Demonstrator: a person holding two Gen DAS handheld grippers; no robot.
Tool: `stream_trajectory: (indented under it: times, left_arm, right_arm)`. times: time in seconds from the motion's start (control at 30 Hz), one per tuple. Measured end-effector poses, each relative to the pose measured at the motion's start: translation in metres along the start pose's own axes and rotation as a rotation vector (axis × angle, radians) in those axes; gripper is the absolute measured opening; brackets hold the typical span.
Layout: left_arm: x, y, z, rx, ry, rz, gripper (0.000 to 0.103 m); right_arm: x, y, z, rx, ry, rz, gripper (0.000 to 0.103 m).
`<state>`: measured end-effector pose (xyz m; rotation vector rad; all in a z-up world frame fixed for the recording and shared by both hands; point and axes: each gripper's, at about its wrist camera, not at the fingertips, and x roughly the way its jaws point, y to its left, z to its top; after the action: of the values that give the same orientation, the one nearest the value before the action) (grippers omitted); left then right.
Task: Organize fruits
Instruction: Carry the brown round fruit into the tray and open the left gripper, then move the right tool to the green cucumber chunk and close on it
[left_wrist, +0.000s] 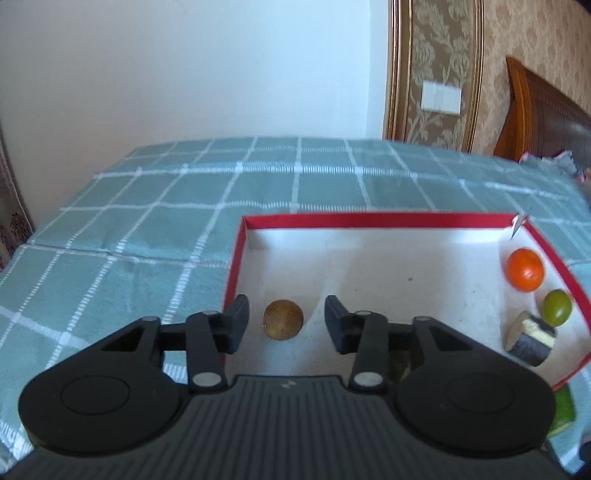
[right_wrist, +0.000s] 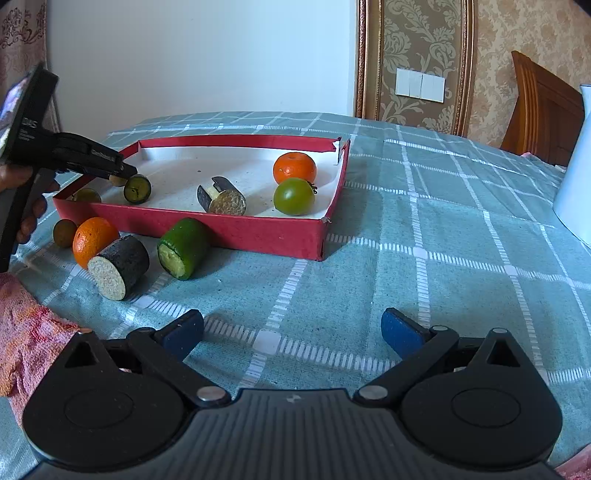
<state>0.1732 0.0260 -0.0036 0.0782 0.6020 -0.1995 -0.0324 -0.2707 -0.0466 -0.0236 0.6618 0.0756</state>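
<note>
A red box (right_wrist: 236, 230) with a white inside lies on the checked cloth. It holds an orange (right_wrist: 294, 168), a green tomato (right_wrist: 293, 196), a dark cut cylinder (right_wrist: 221, 197) and small round fruits at its left end. My left gripper (left_wrist: 286, 319) is open inside the box, its fingers either side of a small brown fruit (left_wrist: 283, 319) without touching it. In front of the box lie an orange (right_wrist: 92, 240), a dark cylinder (right_wrist: 120, 267), a green cylinder (right_wrist: 183, 253) and a small brown fruit (right_wrist: 64, 232). My right gripper (right_wrist: 291, 332) is open and empty, low over the cloth.
A white container (right_wrist: 574, 177) stands at the right. A pink towel (right_wrist: 26, 332) lies at the left front. A wooden headboard (right_wrist: 539, 118) and a wall stand behind. The teal checked cloth (right_wrist: 424, 240) stretches right of the box.
</note>
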Motion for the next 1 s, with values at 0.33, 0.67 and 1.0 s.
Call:
stream_trajectory:
  times: [0.33, 0.67, 1.0]
  left_arm:
    - [-0.075, 0.010, -0.033, -0.022, -0.099, -0.041, 0.060]
    - [-0.097, 0.014, -0.088, -0.039, -0.061, -0.054, 0.065]
    - [-0.094, 0.015, -0.108, -0.044, -0.047, -0.058, 0.069]
  right_arm:
    - [0.000, 0.000, 0.000, 0.000, 0.000, 0.000, 0.103]
    - [0.000, 0.000, 0.000, 0.000, -0.001, 0.001, 0.103]
    - [0.000, 0.000, 0.000, 0.000, 0.000, 0.001, 0.103]
